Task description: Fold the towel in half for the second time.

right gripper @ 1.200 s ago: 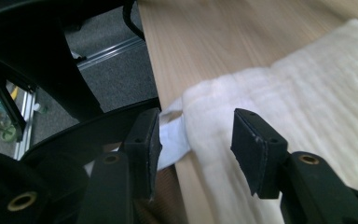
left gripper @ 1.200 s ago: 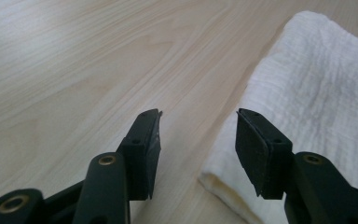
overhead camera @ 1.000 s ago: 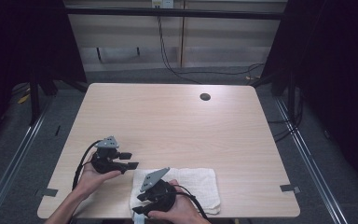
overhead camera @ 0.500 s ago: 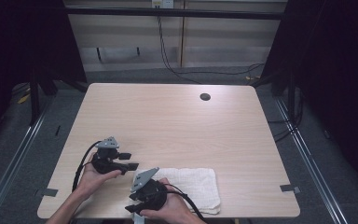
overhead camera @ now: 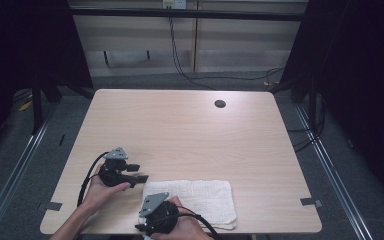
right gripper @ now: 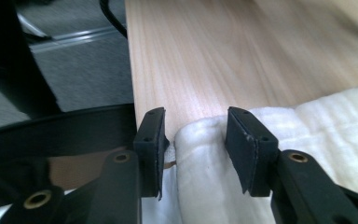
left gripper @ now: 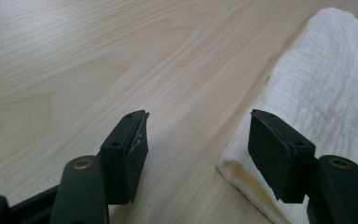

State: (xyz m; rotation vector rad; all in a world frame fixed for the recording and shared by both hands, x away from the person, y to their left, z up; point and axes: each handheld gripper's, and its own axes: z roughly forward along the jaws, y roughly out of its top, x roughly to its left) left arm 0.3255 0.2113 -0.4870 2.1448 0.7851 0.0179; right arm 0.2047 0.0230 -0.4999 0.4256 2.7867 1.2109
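Observation:
A white folded towel (overhead camera: 200,197) lies flat near the table's front edge. My left gripper (overhead camera: 139,173) rests low on the wood just left of the towel and points right. In the left gripper view this gripper (left gripper: 198,140) stands open and has just been opening. Bare wood lies between its pads, and the towel's corner (left gripper: 326,79) sits under the right jaw. My right gripper (overhead camera: 150,210) is at the towel's near left corner. In the right gripper view, the right gripper (right gripper: 196,135) has a puffy fold of towel (right gripper: 200,154) between its jaws, which looks unsqueezed.
The light wooden table (overhead camera: 180,130) has a dark round cable hole (overhead camera: 220,104) at the back right. Its left edge (right gripper: 130,70) runs close to the right gripper, with grey floor beyond. Black cables trail from both grippers toward the person's forearms.
My right gripper has slid left and lower along the towel's front edge to its near left corner. The left hand has stayed where it was.

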